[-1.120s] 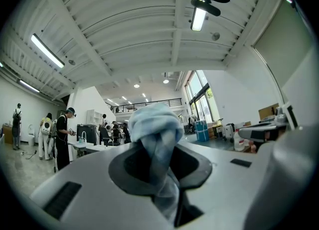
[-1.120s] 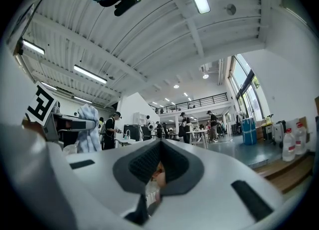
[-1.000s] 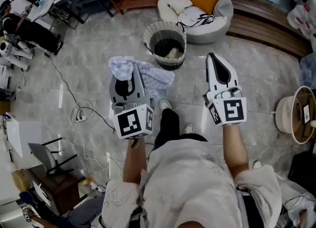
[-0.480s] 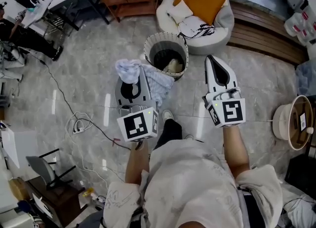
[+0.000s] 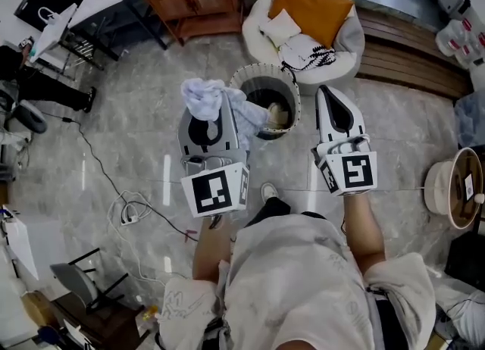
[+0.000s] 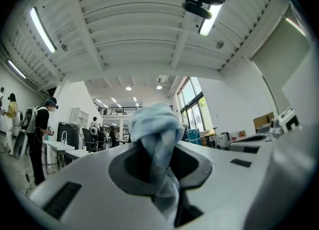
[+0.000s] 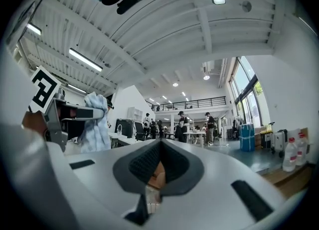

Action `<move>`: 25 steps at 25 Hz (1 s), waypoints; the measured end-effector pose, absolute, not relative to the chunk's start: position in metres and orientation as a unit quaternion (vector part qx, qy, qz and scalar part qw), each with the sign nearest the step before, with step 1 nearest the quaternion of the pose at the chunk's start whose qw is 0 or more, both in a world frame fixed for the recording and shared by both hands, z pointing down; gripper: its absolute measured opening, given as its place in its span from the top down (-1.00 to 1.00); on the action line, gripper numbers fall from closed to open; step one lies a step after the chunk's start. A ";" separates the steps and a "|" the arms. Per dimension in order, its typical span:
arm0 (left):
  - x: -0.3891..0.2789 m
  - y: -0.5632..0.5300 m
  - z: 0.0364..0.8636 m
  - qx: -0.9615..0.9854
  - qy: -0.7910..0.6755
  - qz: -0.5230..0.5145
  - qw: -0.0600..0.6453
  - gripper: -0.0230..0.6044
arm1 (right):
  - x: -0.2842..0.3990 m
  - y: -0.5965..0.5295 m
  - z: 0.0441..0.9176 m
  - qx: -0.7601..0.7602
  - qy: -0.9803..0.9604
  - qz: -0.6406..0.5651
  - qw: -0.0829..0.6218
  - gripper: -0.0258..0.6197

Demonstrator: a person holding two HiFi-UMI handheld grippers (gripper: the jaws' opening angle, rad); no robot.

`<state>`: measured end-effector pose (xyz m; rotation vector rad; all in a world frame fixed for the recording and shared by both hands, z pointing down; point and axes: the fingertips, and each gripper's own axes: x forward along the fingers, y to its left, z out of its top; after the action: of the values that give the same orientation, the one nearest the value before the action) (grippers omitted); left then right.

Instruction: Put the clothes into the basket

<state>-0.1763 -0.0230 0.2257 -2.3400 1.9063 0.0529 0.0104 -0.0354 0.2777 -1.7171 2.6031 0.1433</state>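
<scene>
Grey marble floor (image 5: 136, 114) runs across the room, with a white beanbag (image 5: 345, 38) at the far side and an orange cushion (image 5: 311, 0) on it. The person (image 5: 295, 280) stands just short of the basket (image 5: 261, 69), both arms held out towards it. The basket sits on the floor in front of the beanbag, with something pale lying in the bottom of it. The right gripper (image 5: 327, 92) is level, near the basket's right side, its jaws closed to a point with nothing between them. The left gripper (image 5: 216, 110) is clamped on a pale blue cloth (image 5: 208, 98), bunched above the jaw tips and trailing down. The cloth hangs at the basket's left rim, not yet inside.
</scene>
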 end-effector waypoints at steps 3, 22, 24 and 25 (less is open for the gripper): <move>-0.180 -0.044 0.212 -0.783 0.617 0.027 0.070 0.67 | 0.002 -0.047 0.275 -0.558 0.829 0.050 0.012 0.96; -0.144 -0.167 0.141 -0.792 0.596 0.083 0.105 0.67 | 0.050 -0.146 0.283 -0.582 0.812 0.035 0.021 0.96; -0.136 -0.181 0.137 -0.792 0.596 0.083 0.109 0.67 | 0.058 -0.160 0.283 -0.581 0.813 0.031 0.025 0.96; -0.131 -0.188 0.136 -0.792 0.595 0.083 0.110 0.66 | 0.062 -0.167 0.284 -0.580 0.814 0.030 0.026 0.96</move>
<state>-0.1309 -0.1883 0.1358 -2.3269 1.7491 0.2447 0.0620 -0.1670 0.2838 -1.7916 2.5158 0.0919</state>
